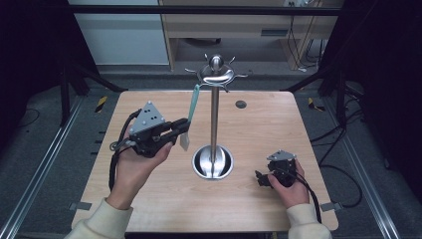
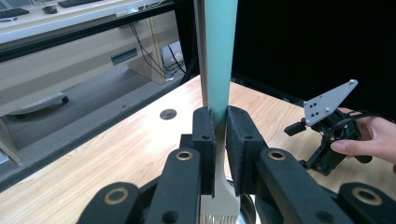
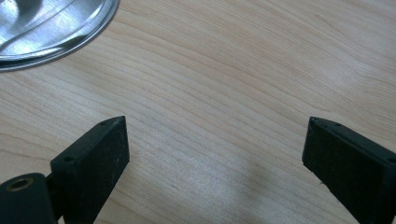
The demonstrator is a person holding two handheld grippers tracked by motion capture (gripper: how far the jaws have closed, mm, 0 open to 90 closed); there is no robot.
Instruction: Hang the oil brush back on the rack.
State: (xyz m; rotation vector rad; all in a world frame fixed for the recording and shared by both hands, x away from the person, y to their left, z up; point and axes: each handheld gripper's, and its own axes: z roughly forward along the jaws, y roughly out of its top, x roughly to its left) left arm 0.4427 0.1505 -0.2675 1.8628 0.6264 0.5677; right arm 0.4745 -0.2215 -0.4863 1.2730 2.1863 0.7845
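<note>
While the high view looks down on the wooden surface (image 1: 149,199), the left hand-held gripper (image 1: 180,128) is seen over the left half, well away from the left edge, and its jaws are pinching a brush (image 1: 189,115) with a teal handle and a pale head. The brush stands nearly upright, its head down and near the wood, its handle top leaning toward the hooks of the metal stand (image 1: 214,99). This stand rises from a round steel base (image 1: 213,163) near the middle of the surface. Between the base and the near edge the wood is free, and so is the far left corner. The right hand-held gripper (image 1: 262,179) rests low near the right edge, close to the near right corner, well apart from the base. A small dark round hole (image 1: 241,104) sits near the far edge.

In the left gripper view, the two black pads (image 2: 204,140) are pressed on the brush (image 2: 219,56) just where the teal handle meets the pale head, and the thin pole (image 2: 201,51) of the stand is just behind it. The right hand-held gripper (image 2: 299,128) shows farther off, over the wood.

In the right gripper view, the jaws stand spread wide with only bare wood (image 3: 215,116) between them, and the rim of the steel base (image 3: 56,32) is at the upper left.

No brand, label or writing can be read in any view.
</note>
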